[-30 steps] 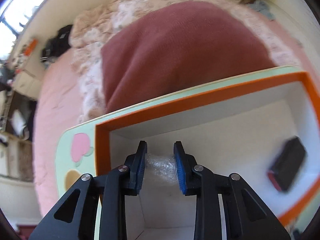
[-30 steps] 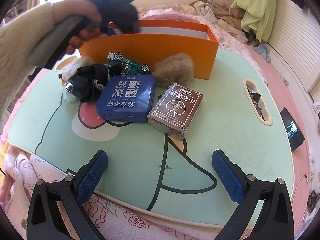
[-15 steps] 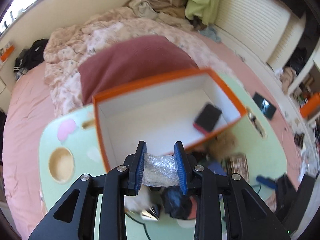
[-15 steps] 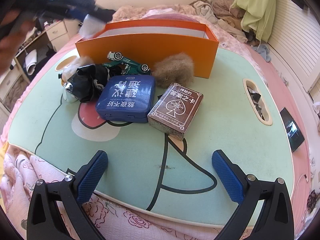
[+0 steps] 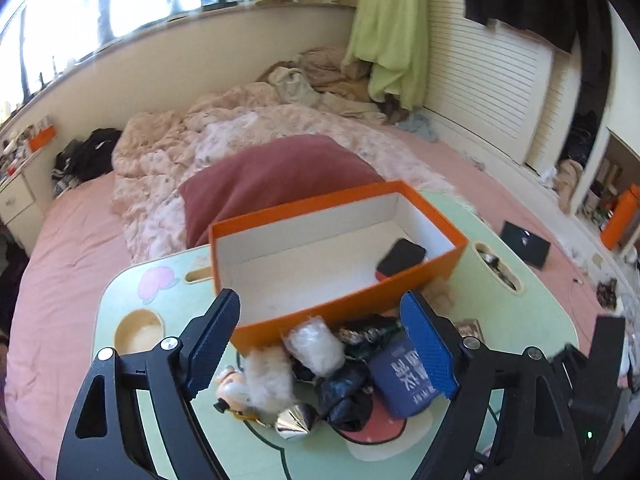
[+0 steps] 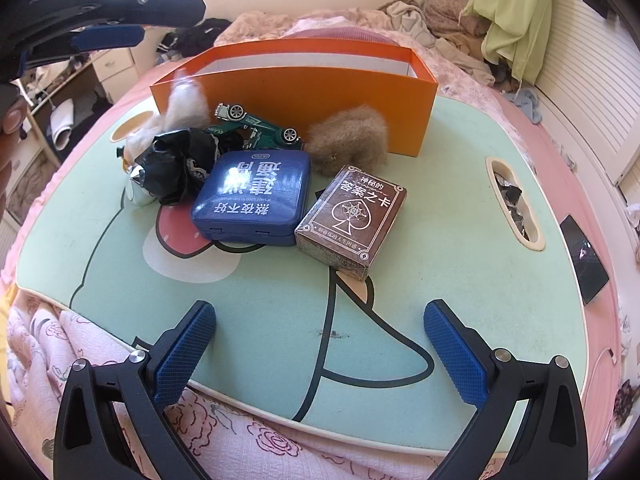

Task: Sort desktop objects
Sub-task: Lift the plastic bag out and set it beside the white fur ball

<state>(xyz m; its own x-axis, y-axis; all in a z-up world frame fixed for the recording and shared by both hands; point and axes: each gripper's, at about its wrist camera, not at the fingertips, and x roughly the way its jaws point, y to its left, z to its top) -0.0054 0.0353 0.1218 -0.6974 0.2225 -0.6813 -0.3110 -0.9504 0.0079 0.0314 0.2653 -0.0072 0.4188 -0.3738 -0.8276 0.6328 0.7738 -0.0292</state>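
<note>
An orange box with white walls stands on the green lap table; a black and red object lies inside. My left gripper is open, high above the pile. A clear bubble-wrap wad is below it, outside the box; it looks blurred in the right wrist view. The pile holds a blue case, brown card box, green toy car, brown fluff and black bag. My right gripper is open over the table's near edge.
A white plush toy and a silver foil piece lie at the pile's left. The table has a cup hole and a slot holding scraps. A maroon pillow and bedding lie behind the box.
My left gripper rose and pulled back from the box, then opened and let go of the bubble-wrap wad, which now sits or falls outside the box front. The right gripper has not moved.
</note>
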